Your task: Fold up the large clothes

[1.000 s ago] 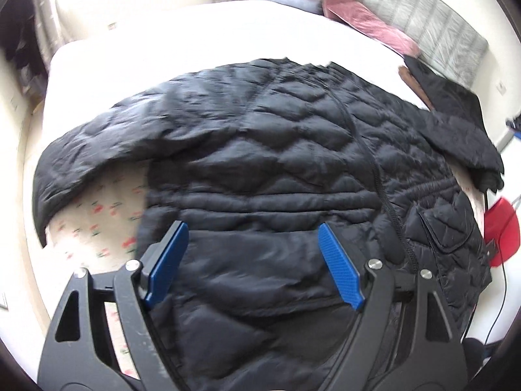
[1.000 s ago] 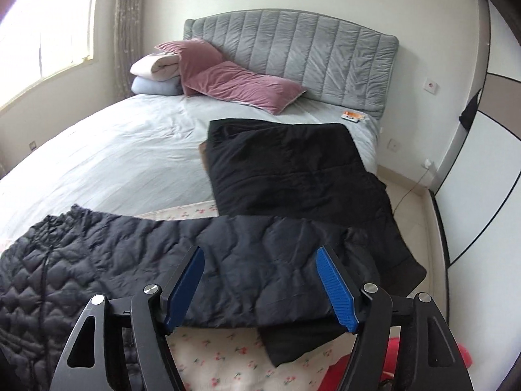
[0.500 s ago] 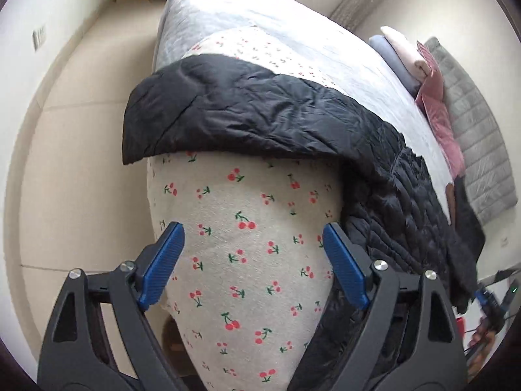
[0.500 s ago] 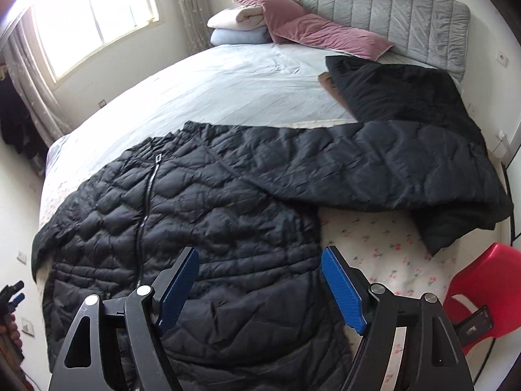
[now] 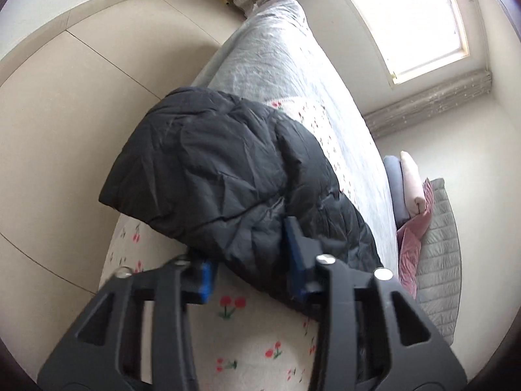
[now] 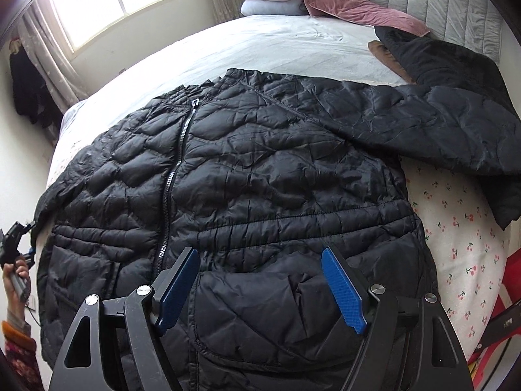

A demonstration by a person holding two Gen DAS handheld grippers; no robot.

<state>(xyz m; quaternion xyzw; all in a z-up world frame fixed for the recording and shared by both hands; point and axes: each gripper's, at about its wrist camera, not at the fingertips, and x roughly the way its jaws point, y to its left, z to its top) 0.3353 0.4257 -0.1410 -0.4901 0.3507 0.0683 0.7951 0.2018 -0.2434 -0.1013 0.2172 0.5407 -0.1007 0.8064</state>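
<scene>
A black quilted jacket (image 6: 260, 169) lies front up and zipped on the bed, both sleeves spread out. My right gripper (image 6: 260, 280) is open and empty, hovering over the jacket's lower front. In the left wrist view the jacket's left sleeve (image 5: 221, 176) hangs over the bed's edge. My left gripper (image 5: 250, 254) has its blue fingers on either side of the sleeve's lower edge, one under the fabric and one over it; the jaws are partly closed around it. The left gripper also shows at the far left of the right wrist view (image 6: 16, 241).
The bed (image 6: 286, 42) has a grey cover and a cherry-print sheet (image 6: 456, 228). Another black garment (image 6: 439, 55) lies by the pink pillow (image 6: 351, 6) and grey headboard. A red stool (image 6: 511, 280) stands at the right. Tiled floor (image 5: 65, 123) lies beside the bed.
My left gripper has swung from the jacket's body to the left sleeve at the bed's edge and narrowed around it. My right gripper has turned from the right sleeve to the jacket's front.
</scene>
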